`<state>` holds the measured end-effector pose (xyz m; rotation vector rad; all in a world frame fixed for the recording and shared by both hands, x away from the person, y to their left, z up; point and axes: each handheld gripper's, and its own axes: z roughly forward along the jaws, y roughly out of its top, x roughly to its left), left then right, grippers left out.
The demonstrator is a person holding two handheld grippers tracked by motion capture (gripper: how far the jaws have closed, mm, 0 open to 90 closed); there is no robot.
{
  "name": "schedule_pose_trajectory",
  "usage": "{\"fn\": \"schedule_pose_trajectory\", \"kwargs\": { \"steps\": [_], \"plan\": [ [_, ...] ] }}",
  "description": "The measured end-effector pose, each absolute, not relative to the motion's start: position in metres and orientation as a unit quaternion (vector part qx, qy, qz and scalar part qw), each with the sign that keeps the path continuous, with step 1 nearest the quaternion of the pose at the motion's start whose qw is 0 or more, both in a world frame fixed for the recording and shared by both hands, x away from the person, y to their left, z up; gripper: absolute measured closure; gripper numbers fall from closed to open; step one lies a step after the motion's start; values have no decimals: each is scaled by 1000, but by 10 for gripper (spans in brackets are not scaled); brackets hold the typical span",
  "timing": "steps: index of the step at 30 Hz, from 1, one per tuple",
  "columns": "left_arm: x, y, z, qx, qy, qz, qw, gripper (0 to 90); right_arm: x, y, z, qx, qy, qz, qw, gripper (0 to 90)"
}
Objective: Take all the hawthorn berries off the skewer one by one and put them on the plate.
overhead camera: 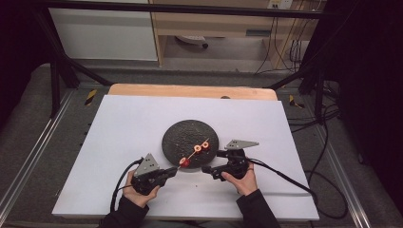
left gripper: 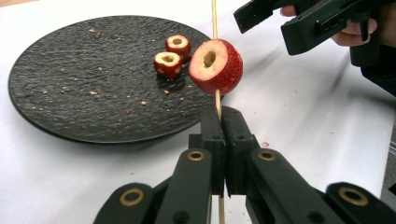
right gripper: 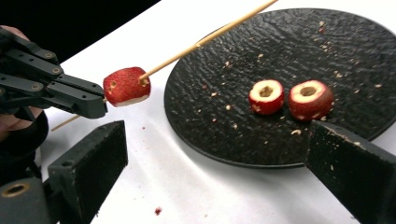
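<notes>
- Over on the left, the left gripper [overhead camera: 167, 174] has its fingers [left gripper: 212, 135] pinched tight on a thin wooden skewer [left gripper: 215, 18], low over the white table [overhead camera: 119, 142].
- One red cored fruit piece [left gripper: 215, 66] is threaded on that skewer just past the fingertips, hanging beside the near rim of the plate.
- Middle now: the black textured plate [overhead camera: 180, 133] lies flat with crumbs scattered across it, and two more cored fruit pieces [right gripper: 266, 96] sit side by side on it, nearly touching.
- On the right, the right gripper [overhead camera: 212, 166] hovers just beside the plate, its fingers [right gripper: 88, 163] spread wide apart and holding nothing.
</notes>
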<state>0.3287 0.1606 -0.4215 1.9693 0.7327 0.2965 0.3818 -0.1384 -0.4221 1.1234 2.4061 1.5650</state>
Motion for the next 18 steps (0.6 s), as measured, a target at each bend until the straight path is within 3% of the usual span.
{"fn": "schedule_pose_trajectory", "kwargs": {
  "steps": [8, 18],
  "plan": [
    [326, 151, -425, 817, 293, 115, 483, 881, 377, -133, -430, 363, 781, 508, 15, 71],
    [325, 138, -427, 821, 288, 113, 479, 881, 374, -130, -431, 355, 771, 529, -8, 156]
  ]
}}
